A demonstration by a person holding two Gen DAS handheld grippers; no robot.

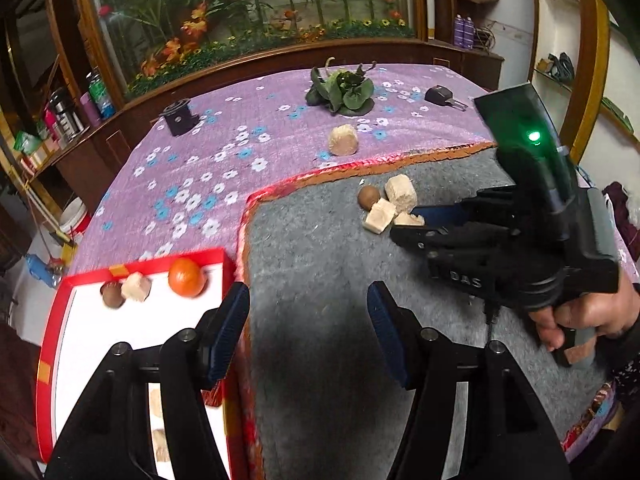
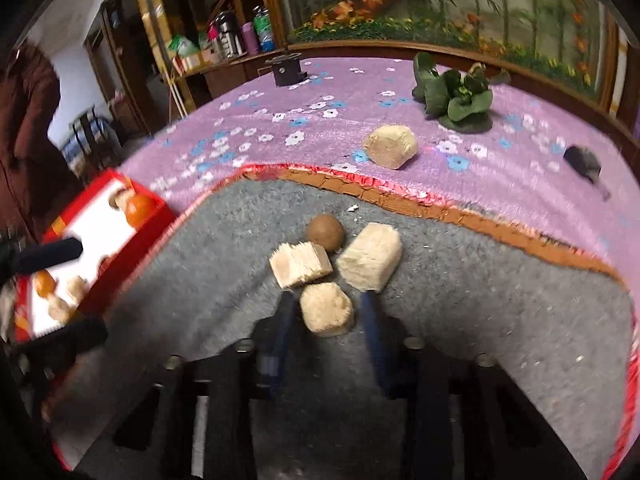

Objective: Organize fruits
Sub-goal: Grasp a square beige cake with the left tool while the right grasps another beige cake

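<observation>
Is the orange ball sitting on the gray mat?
No, the orange ball sits inside the red box, off the left edge of the gray mat.

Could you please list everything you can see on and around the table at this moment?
Beige blocks: three clustered on the grey mat, nearest one between the right gripper's fingers; a fourth apart on the purple cloth; more in the box.
Brown ball: one, on the mat behind the cluster.
Box: one, red with white inside, left of the mat.
Orange: one, in the box's far end; a second orange one shows nearer in the right view.
Grey mat: one, red-orange edged.
Purple cloth: one, flowered, over the table.
Green leafy piece: one, far side.
Black items: two, far side.
Left gripper: open, empty.
Right gripper: open around a block.
</observation>
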